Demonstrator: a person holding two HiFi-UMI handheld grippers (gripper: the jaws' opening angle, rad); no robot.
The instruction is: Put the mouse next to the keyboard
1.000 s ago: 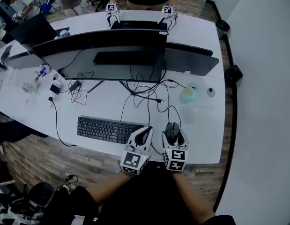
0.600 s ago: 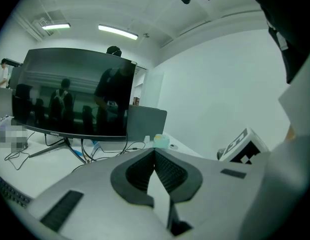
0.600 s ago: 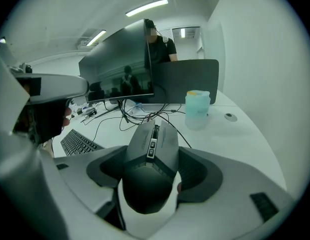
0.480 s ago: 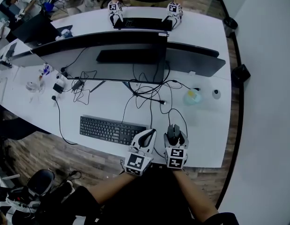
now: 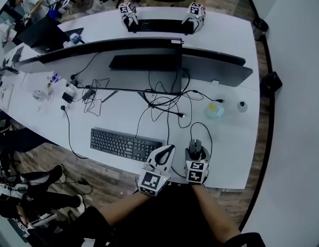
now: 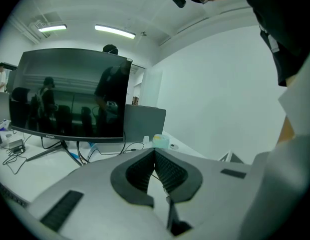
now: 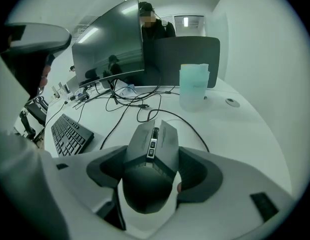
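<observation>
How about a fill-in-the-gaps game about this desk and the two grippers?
The right gripper is shut on the black ____.
The left gripper has its jaws shut on ____.
In the head view, the keyboard lies to the ____ of both grippers.
Missing words: mouse; nothing; left.

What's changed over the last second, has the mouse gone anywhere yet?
Nothing has clearly moved on the desk; only the head view drifted a little. The right gripper stays shut on the mouse, to the right of the keyboard. The left gripper stays shut and empty between them.
</observation>
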